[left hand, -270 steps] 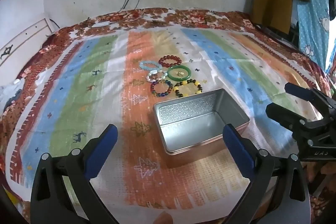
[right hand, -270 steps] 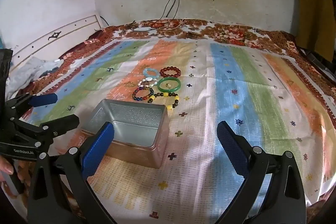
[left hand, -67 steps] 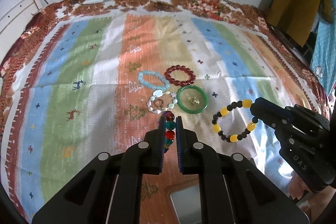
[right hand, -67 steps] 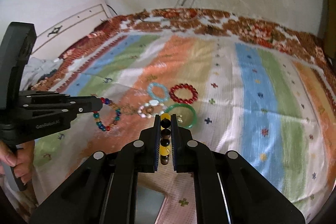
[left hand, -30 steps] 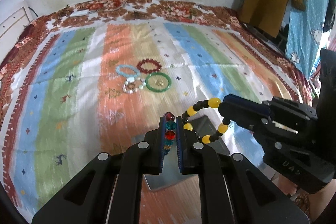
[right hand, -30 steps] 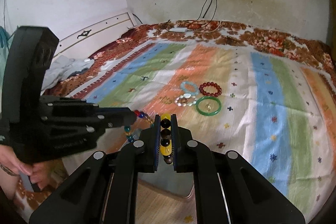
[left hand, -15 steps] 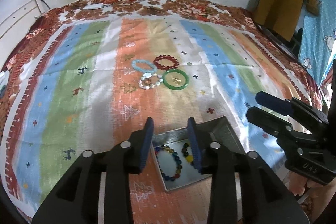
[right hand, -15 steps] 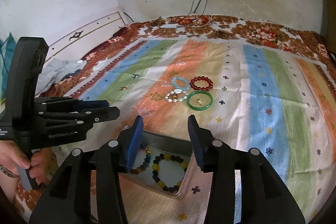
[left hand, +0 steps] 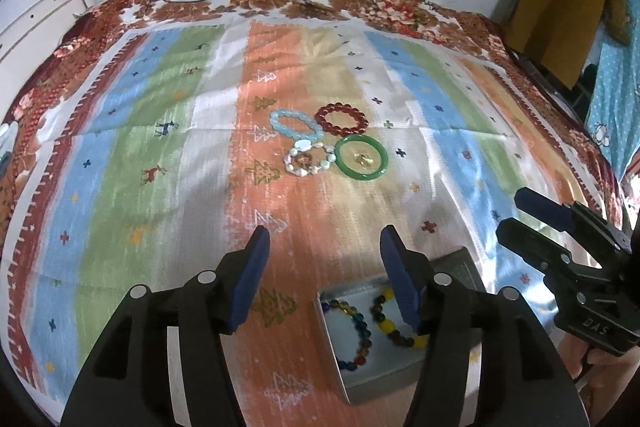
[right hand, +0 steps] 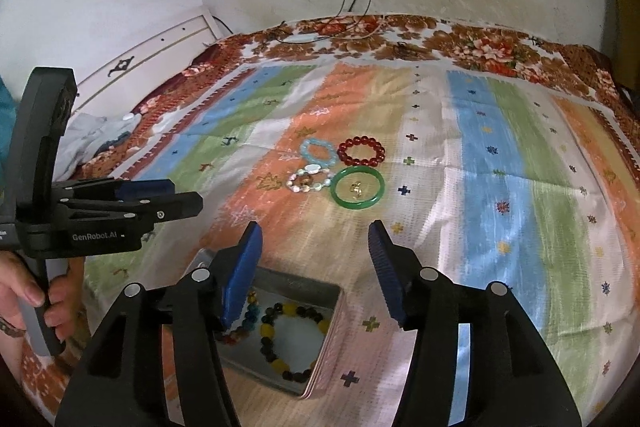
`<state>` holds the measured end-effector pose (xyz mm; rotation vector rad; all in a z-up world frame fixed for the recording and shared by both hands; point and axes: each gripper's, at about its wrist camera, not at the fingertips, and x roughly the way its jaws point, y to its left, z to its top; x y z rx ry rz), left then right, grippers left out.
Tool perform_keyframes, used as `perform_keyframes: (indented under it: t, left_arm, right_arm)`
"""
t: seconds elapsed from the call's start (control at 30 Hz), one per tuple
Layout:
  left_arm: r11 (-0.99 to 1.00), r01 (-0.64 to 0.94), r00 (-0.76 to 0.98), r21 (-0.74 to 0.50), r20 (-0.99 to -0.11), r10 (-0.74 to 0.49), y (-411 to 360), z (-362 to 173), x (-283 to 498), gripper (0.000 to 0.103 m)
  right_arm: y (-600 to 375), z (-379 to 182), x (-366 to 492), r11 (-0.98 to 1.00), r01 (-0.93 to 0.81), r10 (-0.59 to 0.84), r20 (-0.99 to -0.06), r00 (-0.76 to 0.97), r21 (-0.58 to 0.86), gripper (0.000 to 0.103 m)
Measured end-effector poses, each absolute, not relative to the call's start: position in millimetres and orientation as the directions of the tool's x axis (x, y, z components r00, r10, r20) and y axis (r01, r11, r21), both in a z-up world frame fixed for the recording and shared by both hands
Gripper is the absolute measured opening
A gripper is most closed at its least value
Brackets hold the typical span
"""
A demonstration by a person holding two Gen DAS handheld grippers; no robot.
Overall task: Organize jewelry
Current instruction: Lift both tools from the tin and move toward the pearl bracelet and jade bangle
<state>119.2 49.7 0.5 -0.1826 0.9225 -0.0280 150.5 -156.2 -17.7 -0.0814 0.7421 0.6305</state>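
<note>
Here, both claws hang over a striped bedspread (left hand: 168, 131) with nothing in their grasp. The left claw (left hand: 324, 239) has its blue pads spread wide, and so does the right claw (right hand: 314, 231). Just below and between the two claws sits a metal tin (right hand: 324, 347), open-topped so pieces can be dropped straight in. Two bead bracelets lie flat inside it: a many-coloured one (left hand: 356, 335) and a black and yellow one (right hand: 292, 339).

Ahead of both claws, well beyond the tin, four more pieces rest in a tight cluster on the cloth: a pale blue bracelet (left hand: 294, 125), a dark red bracelet (left hand: 341, 119), a white shell bracelet (left hand: 308, 159), and a green bangle (left hand: 361, 158) with a small gold charm (left hand: 362, 159) lying inside its ring. The wide-open claws, angled toward this cluster, look ready to fetch the next pair. The task seems about a third done.
</note>
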Motion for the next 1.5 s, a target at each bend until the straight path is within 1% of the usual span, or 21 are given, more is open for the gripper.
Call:
perform_keyframes:
  t: [0.2, 0.47, 0.8, 1.2, 1.5]
  left_arm:
    - [0.989, -0.071, 0.577, -0.126, -0.814, -0.062, 61, -11, 147, 0.065]
    - [0.990, -0.107, 0.556, -0.088, -0.831, -0.014, 75, -23, 181, 0.065]
    - [0.987, -0.125, 0.524, -0.100, -0.851, -0.020, 86, -40, 212, 0.067]
    - [0.971, -0.160, 0.451, -0.180, -0.888, -0.091, 104, -71, 244, 0.068]
    - [0.974, -0.144, 0.423, -0.174, -0.901, -0.098, 102, -84, 260, 0.068]
  right_arm:
    - [-148, -23, 168, 0.821, -0.558, 0.484, -0.665, 0.569, 0.120, 0.062]
    - [-144, -32, 192, 0.840, -0.528, 0.455, -0.694, 0.558, 0.126, 0.067]
    - [-137, -44, 220, 0.855, -0.504, 0.425, -0.724, 0.543, 0.124, 0.067]
    - [-132, -61, 260, 0.872, -0.458, 0.413, -0.764, 0.495, 0.174, 0.067]
    - [-132, -75, 283, 0.883, -0.427, 0.394, -0.799, 0.455, 0.193, 0.067]
